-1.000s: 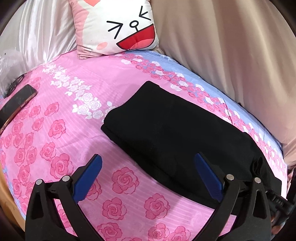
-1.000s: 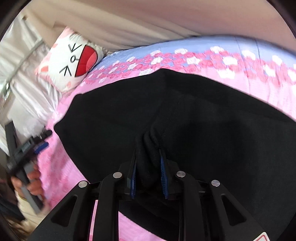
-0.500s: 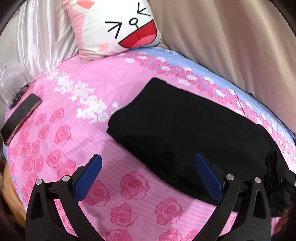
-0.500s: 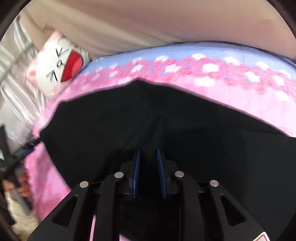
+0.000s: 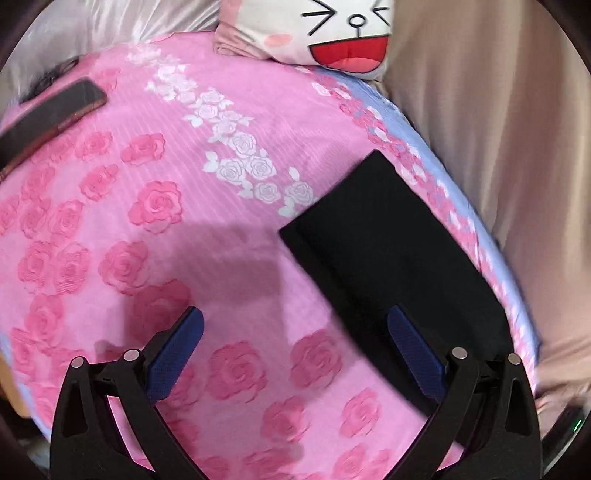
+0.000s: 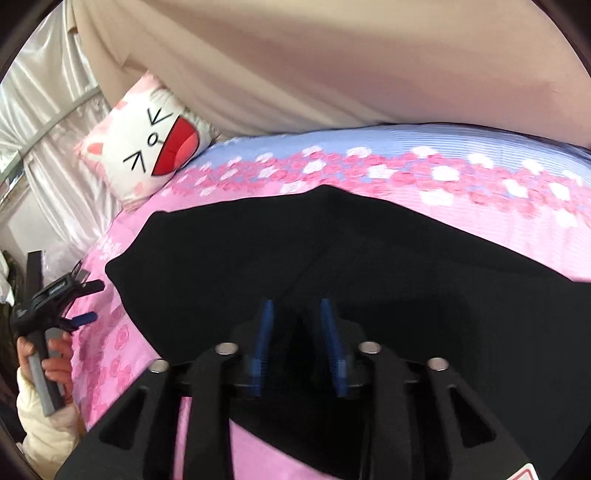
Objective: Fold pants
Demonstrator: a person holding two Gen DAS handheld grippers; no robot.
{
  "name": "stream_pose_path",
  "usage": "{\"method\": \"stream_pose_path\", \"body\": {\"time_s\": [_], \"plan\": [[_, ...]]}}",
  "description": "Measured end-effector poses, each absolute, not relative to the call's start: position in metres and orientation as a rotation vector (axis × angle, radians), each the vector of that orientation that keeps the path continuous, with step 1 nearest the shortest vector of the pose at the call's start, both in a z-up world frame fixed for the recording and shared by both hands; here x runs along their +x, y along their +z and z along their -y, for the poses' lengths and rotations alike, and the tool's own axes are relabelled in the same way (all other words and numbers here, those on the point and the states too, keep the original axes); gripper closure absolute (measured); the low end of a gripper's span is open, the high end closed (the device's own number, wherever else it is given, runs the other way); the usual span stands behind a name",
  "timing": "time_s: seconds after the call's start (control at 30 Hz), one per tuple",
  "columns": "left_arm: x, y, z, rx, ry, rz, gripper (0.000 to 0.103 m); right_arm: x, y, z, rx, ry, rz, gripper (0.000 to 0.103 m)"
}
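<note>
The black pants (image 5: 388, 251) lie folded flat in a long rectangle on the pink rose bedsheet (image 5: 147, 206). In the right wrist view they (image 6: 369, 266) fill the middle. My left gripper (image 5: 295, 325) is wide open and empty above the sheet; its right finger (image 5: 413, 354) is over the pants' near edge. It also shows in the right wrist view (image 6: 79, 299) at far left, held in a hand. My right gripper (image 6: 297, 314) hovers just above the pants with its jaws parted a little and nothing between them.
A white cartoon-face cushion (image 5: 332, 33) leans at the head of the bed. A dark phone (image 5: 55, 114) lies on the sheet at far left. Beige curtain (image 5: 498, 129) runs along the bed's far side. Shiny white curtains (image 6: 44, 122) hang behind the cushion.
My right gripper has let go of the pants' fold and opened slightly, drawing back. My left gripper has swung left and away; the pants now sit to its right.
</note>
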State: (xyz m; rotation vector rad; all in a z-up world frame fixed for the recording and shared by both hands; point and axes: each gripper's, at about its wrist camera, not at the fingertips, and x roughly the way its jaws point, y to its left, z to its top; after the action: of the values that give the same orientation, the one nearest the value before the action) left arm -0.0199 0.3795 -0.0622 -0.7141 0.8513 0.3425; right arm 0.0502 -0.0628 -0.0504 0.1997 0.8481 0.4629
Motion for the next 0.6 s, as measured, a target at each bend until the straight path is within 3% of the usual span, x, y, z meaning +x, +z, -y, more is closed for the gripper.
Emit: {"method": "stream_pose_path", "body": {"time_s": [0.23,0.3,0.33,0.37,0.53,0.6], "plan": [[0.021,-0.062,-0.370,-0.709,0.354,-0.828,0.008,-0.009,-0.058,0.154,0.370,0.254,-0.797,0.058],[0.033,-0.062,-0.363,-0.684,0.349,-0.836,0.053,-0.033,-0.062,0.183,0.437,0.188,-0.754,0.050],[0.035,-0.060,-0.357,-0.639,0.417,-0.831,0.064,-0.043,-0.063,0.194,0.464,0.167,-0.735,0.049],[0.037,-0.057,-0.355,-0.622,0.416,-0.817,0.086,-0.053,-0.065,0.208,0.493,0.141,-0.713,0.049],[0.035,-0.005,-0.316,-0.563,0.337,-0.710,0.088,-0.076,-0.070,0.236,0.540,0.140,-0.653,0.049],[0.035,0.029,-0.281,-0.499,0.267,-0.662,0.088,-0.075,-0.071,0.232,0.532,0.152,-0.647,0.041]]}}
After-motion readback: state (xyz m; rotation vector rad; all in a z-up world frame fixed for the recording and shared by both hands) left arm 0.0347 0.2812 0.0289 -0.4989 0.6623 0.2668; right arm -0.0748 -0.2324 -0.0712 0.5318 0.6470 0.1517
